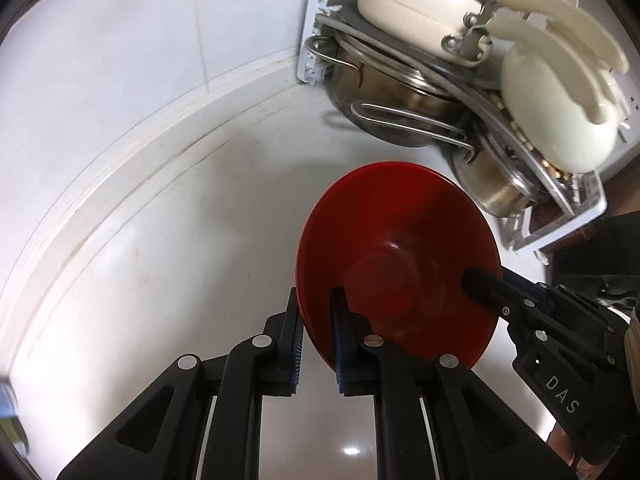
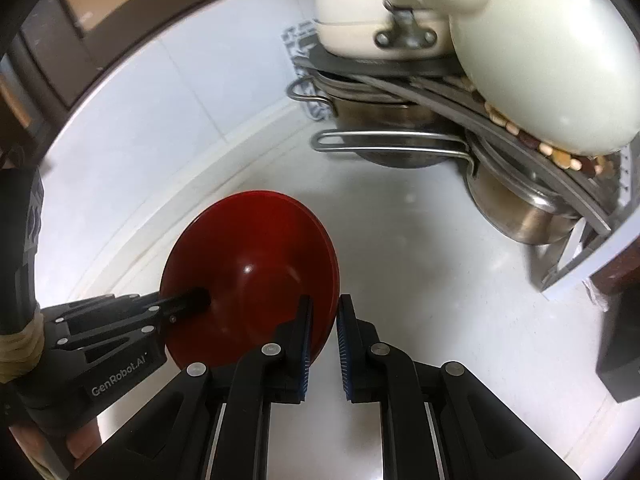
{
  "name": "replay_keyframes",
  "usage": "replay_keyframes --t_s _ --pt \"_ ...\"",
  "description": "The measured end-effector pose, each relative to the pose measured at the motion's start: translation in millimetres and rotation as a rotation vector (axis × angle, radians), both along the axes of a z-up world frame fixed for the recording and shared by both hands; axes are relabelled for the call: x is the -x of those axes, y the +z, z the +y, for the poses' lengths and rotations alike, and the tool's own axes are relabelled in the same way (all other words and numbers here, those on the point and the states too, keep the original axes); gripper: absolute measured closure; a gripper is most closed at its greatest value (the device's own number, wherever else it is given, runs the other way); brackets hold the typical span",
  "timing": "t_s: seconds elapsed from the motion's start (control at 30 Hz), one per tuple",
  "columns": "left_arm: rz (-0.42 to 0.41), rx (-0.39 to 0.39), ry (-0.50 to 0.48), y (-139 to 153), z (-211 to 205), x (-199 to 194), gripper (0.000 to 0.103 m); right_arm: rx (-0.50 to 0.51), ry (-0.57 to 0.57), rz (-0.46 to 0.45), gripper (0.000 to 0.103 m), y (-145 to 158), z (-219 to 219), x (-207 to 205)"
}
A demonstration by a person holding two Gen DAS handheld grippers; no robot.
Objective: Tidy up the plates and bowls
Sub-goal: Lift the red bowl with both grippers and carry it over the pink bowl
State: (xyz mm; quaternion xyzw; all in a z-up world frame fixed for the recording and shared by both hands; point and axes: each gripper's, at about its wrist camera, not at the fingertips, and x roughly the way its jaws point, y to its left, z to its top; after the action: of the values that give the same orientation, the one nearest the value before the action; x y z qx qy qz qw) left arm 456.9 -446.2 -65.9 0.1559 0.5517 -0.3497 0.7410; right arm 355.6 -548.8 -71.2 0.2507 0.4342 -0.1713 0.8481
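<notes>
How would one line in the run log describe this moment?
left tool: grips red bowl rim | right tool: grips opposite rim | bowl: tilted above counter

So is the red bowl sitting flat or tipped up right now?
Tipped up on edge. The red bowl shows its inside to the left camera and its underside to the right, its rim between the fingers of both hand-held grippers.

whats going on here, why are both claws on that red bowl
A person is holding one red bowl tilted on edge above the white counter, a claw in each hand. The left claw pinches its rim on one side, and the right claw pinches the opposite side. Behind it, a dish rack is piled with steel pots and cream cookware.
</notes>
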Motion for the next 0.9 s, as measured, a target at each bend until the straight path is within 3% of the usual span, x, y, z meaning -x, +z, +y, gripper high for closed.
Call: replay_keyframes --t_s 0.57,0.9 --pt "-0.002 0.059 0.074 46 100 68 0.087 0.078 0.106 -0.043 0.089 52 81 65" --pt "-0.018 0.076 0.117 54 159 97 0.087 0.086 0.152 -0.045 0.089 54 135 95"
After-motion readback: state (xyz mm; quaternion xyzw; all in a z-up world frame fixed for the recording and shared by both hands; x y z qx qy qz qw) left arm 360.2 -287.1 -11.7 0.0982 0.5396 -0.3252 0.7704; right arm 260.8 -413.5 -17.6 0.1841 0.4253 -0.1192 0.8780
